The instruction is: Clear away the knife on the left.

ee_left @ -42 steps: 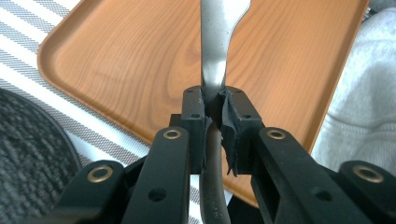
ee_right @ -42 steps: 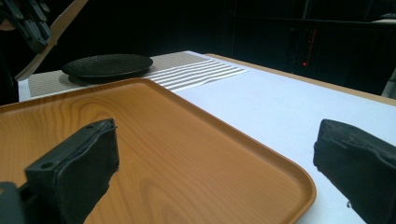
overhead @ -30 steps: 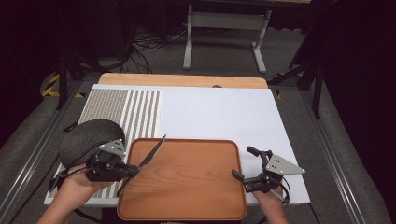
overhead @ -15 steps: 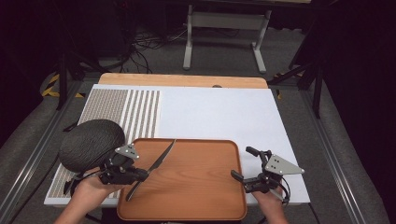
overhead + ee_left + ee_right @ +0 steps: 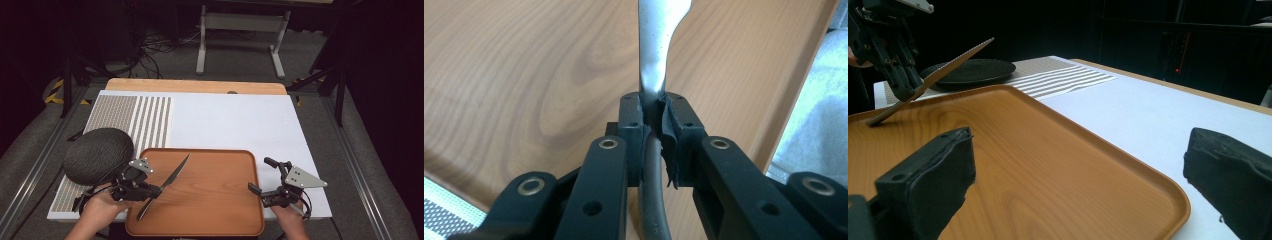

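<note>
With the knife clamped in the left gripper, it's now hanging tilted over the tray's left side, having come in from the mat; set-down is coming next. Right gripper is idling open at the tray's right edge.

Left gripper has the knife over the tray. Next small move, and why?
Probably lower the left gripper a little until the knife lies flat on the tray, then open. The jaws are clamped on the knife's handle; in the right gripper view its handle end sits at the tray surface while the blade tilts up. The right gripper waits open at the tray's far edge.
</note>
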